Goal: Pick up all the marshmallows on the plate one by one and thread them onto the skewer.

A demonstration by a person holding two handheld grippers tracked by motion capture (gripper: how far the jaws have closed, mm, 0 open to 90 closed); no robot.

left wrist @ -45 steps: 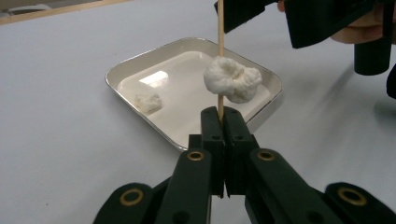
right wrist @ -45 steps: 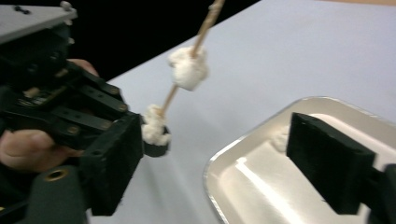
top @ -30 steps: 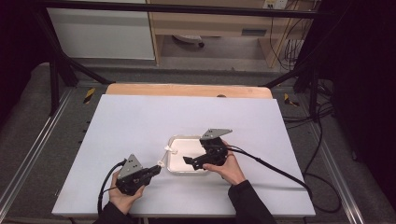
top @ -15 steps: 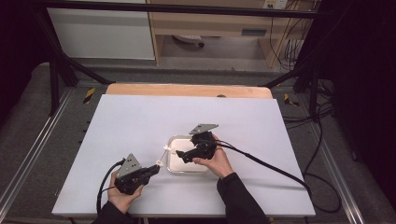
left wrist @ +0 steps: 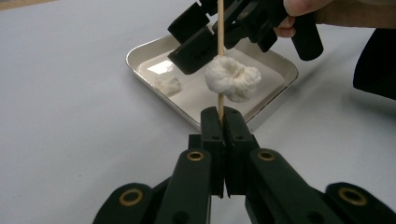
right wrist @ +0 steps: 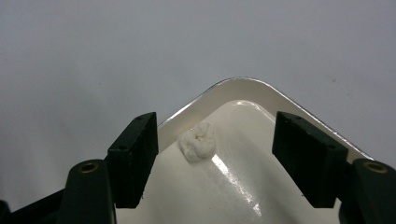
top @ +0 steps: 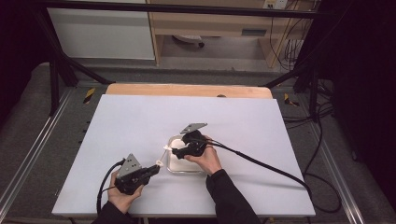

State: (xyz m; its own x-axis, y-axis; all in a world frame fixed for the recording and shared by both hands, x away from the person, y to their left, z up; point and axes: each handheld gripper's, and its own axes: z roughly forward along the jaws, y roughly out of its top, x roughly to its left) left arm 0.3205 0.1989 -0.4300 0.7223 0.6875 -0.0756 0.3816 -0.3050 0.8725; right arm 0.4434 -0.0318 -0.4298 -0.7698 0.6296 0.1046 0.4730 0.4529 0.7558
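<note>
my left gripper [left wrist: 223, 122] clamps a skewer [left wrist: 220, 56] holding a white lump [left wrist: 233, 81] beside the tray [left wrist: 140, 53]; my right gripper [right wrist: 215, 163], jaws apart and just closing, hangs over a smaller lump [right wrist: 198, 141] in it.

A white lump [right wrist: 197, 141] lies in the tray [right wrist: 243, 87] between parted jaws.
</note>
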